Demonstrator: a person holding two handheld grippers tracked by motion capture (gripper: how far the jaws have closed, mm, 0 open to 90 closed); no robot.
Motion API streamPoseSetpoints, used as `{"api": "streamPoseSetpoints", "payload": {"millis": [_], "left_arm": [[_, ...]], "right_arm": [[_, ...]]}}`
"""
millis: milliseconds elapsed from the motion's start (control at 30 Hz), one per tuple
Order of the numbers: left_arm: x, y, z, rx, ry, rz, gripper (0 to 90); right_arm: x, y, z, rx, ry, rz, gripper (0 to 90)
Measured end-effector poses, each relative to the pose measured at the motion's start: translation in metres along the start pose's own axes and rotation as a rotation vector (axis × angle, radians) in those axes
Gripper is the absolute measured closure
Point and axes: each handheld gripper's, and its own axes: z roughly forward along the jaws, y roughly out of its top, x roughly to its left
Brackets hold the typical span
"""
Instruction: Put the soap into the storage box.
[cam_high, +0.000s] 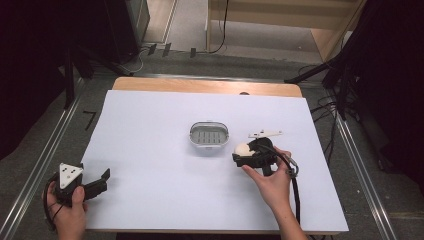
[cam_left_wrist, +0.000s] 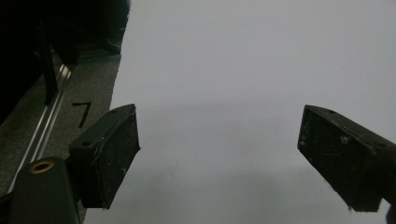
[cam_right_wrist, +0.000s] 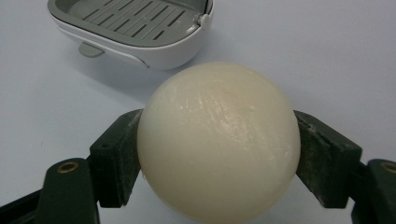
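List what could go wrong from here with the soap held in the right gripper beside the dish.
1. The round soap is smooth and glossy, pinched only at its sides by the right gripper, so it might slip or roll away.
2. The soap dish sits loose on the white sheet; a bump could push it.
3. The left gripper stands open, far off, unable to steady the dish.

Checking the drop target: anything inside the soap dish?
The soap dish holds just its grey slotted drain tray, nothing on it. What lies under the tray is covered. The round soap is clamped in the right gripper.
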Motion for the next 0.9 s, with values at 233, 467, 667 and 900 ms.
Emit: {"api": "streamPoseSetpoints", "payload": {"millis": [233, 467, 667, 900], "left_arm": [[0.0, 0.0, 0.0, -0.001, -0.003, -0.001, 13.5], [0.0, 0.0, 0.0, 0.0, -0.004, -0.001, 13.4], [0.0, 0.0, 0.0, -0.001, 0.002, 0.003, 13.5], [0.0, 0.0, 0.0, 0.0, -0.001, 0.002, 13.6]], "right_arm": [[0.004, 0.005, 0.003, 0.002, 0.003, -0.007, 24.6], [0.008, 0.01, 0.005, 0.0, 0.01, -0.014, 24.6], [0.01, 0.013, 0.006, 0.001, 0.014, -0.012, 24.6], [0.01, 0.021, 0.001, -0.01, 0.02, -0.009, 24.6]]}}
